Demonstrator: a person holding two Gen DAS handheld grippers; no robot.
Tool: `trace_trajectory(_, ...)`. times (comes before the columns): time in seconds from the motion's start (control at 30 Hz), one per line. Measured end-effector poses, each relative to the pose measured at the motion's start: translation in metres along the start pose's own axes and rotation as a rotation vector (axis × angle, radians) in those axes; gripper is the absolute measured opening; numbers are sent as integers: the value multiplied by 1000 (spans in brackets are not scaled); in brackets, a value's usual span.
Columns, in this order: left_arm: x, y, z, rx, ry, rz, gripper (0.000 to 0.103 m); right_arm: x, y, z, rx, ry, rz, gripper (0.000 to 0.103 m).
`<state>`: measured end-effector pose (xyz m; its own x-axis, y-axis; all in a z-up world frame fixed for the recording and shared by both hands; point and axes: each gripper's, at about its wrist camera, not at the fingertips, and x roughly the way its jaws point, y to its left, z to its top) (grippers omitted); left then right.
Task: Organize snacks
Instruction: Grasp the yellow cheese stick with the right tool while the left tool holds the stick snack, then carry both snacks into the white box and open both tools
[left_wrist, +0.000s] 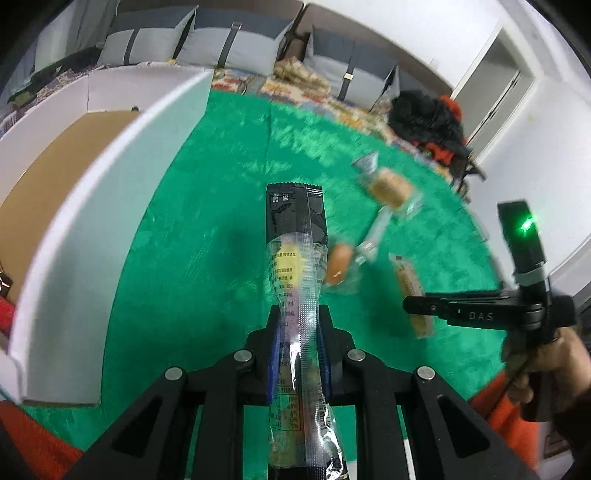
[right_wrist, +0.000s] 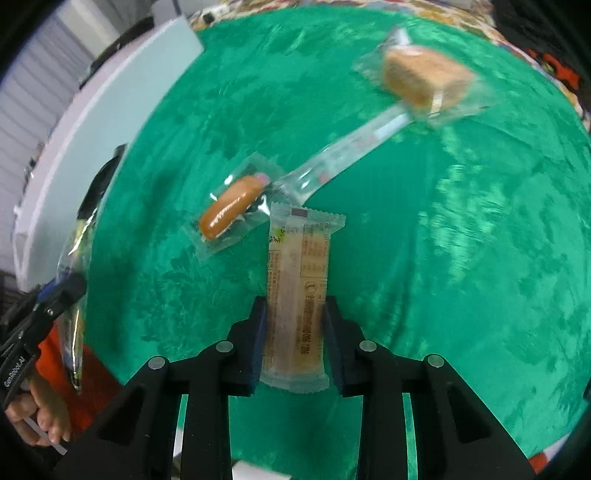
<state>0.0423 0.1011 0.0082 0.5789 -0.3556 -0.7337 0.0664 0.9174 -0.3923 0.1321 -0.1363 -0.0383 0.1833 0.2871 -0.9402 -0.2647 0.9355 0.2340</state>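
My left gripper (left_wrist: 299, 314) is shut on a long black-and-clear snack packet (left_wrist: 295, 258), held above the green cloth (left_wrist: 207, 206) beside a white cardboard box (left_wrist: 110, 206). My right gripper (right_wrist: 295, 314) has its jaws around a beige wafer bar packet (right_wrist: 299, 291) that lies on the cloth; the pads touch its sides. A wrapped sausage (right_wrist: 231, 208), a clear long sachet (right_wrist: 343, 157) and a wrapped cake (right_wrist: 424, 79) lie beyond it. The right gripper (left_wrist: 410, 304) and the bar (left_wrist: 413, 295) also show in the left wrist view.
The open white box has a brown cardboard floor (left_wrist: 55, 173). A sofa with grey cushions (left_wrist: 207, 40) stands behind the table. A black and red bundle (left_wrist: 432, 118) sits at the far right. The left gripper shows at the left edge of the right wrist view (right_wrist: 55, 295).
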Motion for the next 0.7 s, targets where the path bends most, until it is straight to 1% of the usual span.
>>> trace_trajectory(0.07,-19,2,12,-15,-42,-23,17,-21,-1,1,25,-32,47,31)
trace_trajectory(0.13,-41,11,26,-37,-91,-29,17,-42,12,8,17,-68,108,31)
trace_trajectory(0.2,-64,31,44,-66,-140,-8,17,-64,41,22,-22,-112,193,31)
trace_trajectory(0.23,-75,43,53,-78,-163,14,17,-73,60,32,-53,-133,234,31)
trace_trajectory(0.27,-86,57,61,-89,-185,50,17,-80,77,39,-79,-150,266,31)
trace_trajectory(0.33,-105,86,75,-118,-216,140,17,-97,124,55,-151,-185,344,31)
trace_trajectory(0.4,-118,112,83,-148,-230,201,17,-105,171,69,-220,-206,402,31)
trace_trajectory(0.43,-125,130,88,-167,-235,259,17,-107,195,75,-253,-215,422,31)
trace_trajectory(0.47,-128,144,91,-174,-238,301,18,-107,212,82,-278,-223,437,32)
trace_trajectory(0.5,-129,156,93,-183,-233,340,20,-104,232,86,-304,-230,452,37)
trace_trajectory(0.53,-129,168,94,-192,-219,380,32,-100,247,90,-313,-237,460,43)
trace_trajectory(0.57,-127,178,93,-202,-201,416,56,-97,255,92,-311,-245,463,64)
trace_trajectory(0.6,-127,187,89,-209,-195,442,69,-94,258,91,-303,-262,459,73)
trace_trajectory(0.63,-131,194,85,-220,-203,489,83,-94,255,88,-292,-291,453,73)
trace_trajectory(0.67,-137,198,79,-233,-220,520,85,-95,252,88,-287,-311,447,72)
trace_trajectory(0.7,-143,202,71,-245,-233,527,85,-95,244,83,-289,-332,433,72)
